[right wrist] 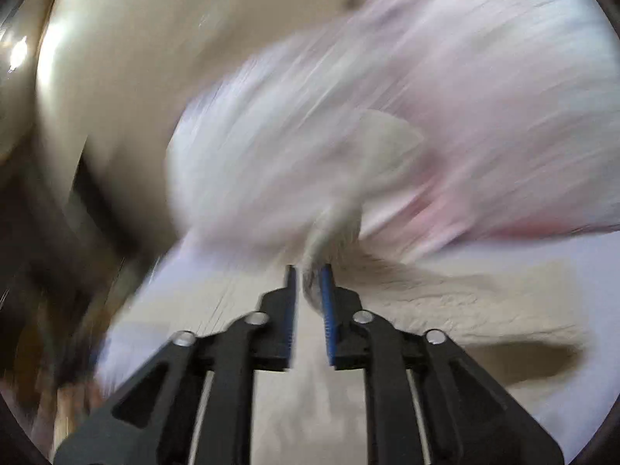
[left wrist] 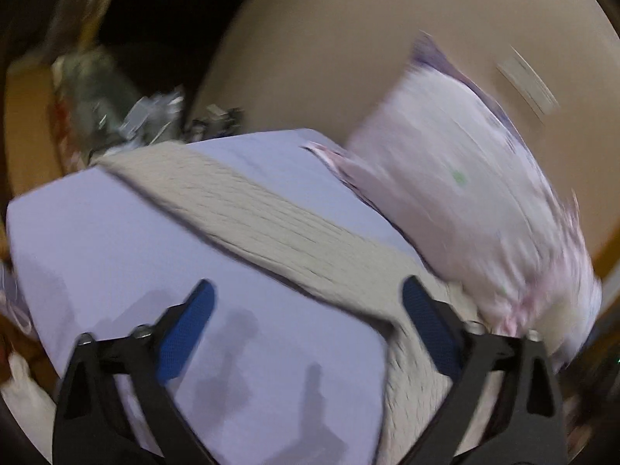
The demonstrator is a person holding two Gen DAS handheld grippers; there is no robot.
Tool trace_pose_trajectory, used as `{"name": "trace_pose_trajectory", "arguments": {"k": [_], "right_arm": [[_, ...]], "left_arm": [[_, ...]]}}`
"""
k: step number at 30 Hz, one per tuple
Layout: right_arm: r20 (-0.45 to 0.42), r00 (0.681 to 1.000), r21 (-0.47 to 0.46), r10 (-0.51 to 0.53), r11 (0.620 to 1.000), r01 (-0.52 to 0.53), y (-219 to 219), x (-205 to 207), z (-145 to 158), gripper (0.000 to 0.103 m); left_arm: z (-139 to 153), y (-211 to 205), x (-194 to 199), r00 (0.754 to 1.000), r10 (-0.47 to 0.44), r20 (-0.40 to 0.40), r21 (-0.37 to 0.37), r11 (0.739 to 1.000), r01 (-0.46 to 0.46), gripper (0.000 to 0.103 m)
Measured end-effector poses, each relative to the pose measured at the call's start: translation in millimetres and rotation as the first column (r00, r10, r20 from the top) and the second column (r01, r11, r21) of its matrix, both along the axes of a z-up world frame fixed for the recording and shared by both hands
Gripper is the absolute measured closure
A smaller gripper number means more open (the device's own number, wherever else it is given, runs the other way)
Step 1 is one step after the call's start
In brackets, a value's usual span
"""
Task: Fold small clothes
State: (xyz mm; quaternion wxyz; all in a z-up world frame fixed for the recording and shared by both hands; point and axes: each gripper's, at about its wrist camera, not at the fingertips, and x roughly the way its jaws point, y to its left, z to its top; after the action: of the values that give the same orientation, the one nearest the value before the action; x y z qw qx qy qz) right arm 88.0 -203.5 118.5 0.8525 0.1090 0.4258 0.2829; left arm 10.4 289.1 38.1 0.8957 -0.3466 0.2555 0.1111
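Observation:
A beige ribbed knit garment (left wrist: 279,228) lies diagonally across a lavender sheet (left wrist: 116,240) on the bed. My left gripper (left wrist: 308,325) is open and empty, hovering above the sheet with its right finger over the garment's lower part. In the right wrist view the same beige garment (right wrist: 445,302) stretches to the right. My right gripper (right wrist: 310,283) is shut on a bunched fold of it, lifted off the sheet (right wrist: 581,255). Both views are motion-blurred.
A pink-white floral pillow (left wrist: 465,193) lies at the bed's right side, also blurred behind the garment in the right wrist view (right wrist: 387,116). A beige wall (left wrist: 329,38) stands behind. Clutter (left wrist: 128,112) sits at the far left beyond the bed.

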Motion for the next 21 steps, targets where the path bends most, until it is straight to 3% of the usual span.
{"name": "trace_pose_trajectory", "arguments": {"k": [2, 4, 6, 10, 14, 17, 21], "right_arm": [[-0.047, 0.998, -0.037, 0.039, 0.998, -0.041, 21.0, -8.0, -16.7, 0.064], [-0.049, 0.999, -0.007, 0.0, 1.0, -0.001, 9.9, -14.6, -20.5, 0.054], [-0.05, 0.995, 0.035, -0.081, 0.996, 0.083, -18.3, -14.5, -14.1, 0.038], [-0.04, 0.97, 0.047, -0.239, 0.97, 0.24, -83.2, -12.6, -2.0, 0.032], [-0.053, 0.931, 0.052, -0.362, 0.93, 0.365, -139.4, -23.7, -3.7, 0.028], [-0.062, 0.912, 0.066, -0.405, 0.91, 0.408, -155.8, -29.0, -9.7, 0.027], [-0.06, 0.905, 0.075, -0.421, 0.902, 0.424, -171.1, -39.6, -11.4, 0.025]], "left_arm": [[-10.2, 27.6, -4.0, 0.998, 0.064, -0.004, -0.096, 0.993, -0.064, 0.021], [-17.3, 45.2, -8.2, 0.994, 0.107, -0.012, -0.138, 0.985, -0.108, 0.023], [-24.9, 65.7, -8.4, 0.988, 0.149, -0.036, -0.165, 0.974, -0.153, 0.027], [-36.3, 103.2, -9.0, 0.971, 0.229, -0.066, -0.252, 0.938, -0.238, 0.032], [-41.1, 131.7, -6.3, 0.957, 0.282, -0.073, -0.312, 0.905, -0.291, 0.047], [-47.2, 153.5, -1.2, 0.943, 0.319, -0.091, -0.367, 0.87, -0.33, 0.062], [-60.3, 176.6, 0.3, 0.927, 0.359, -0.111, -0.451, 0.813, -0.369, 0.09]]}}
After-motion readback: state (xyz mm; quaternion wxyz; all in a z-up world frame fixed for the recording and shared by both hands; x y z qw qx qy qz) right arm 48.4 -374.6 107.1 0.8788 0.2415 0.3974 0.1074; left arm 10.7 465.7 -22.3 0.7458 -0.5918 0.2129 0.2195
